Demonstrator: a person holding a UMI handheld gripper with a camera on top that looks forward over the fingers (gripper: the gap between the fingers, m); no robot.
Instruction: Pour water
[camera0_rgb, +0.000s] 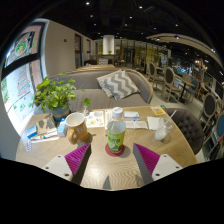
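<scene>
Gripper (112, 160) spread wide over the tabletop (60, 158), holding nothing. Green bottle (116, 136) stands on its coaster just ahead, between the fingers, white cup (116, 114) behind it. Best approach: go in straight, close squarely on the bottle's middle, keep it upright.

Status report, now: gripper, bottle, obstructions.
Hand-held gripper open, holding nothing. Green-label bottle upright on coaster, just ahead between the fingers, untouched. Mug beside it. Approach clear.
</scene>
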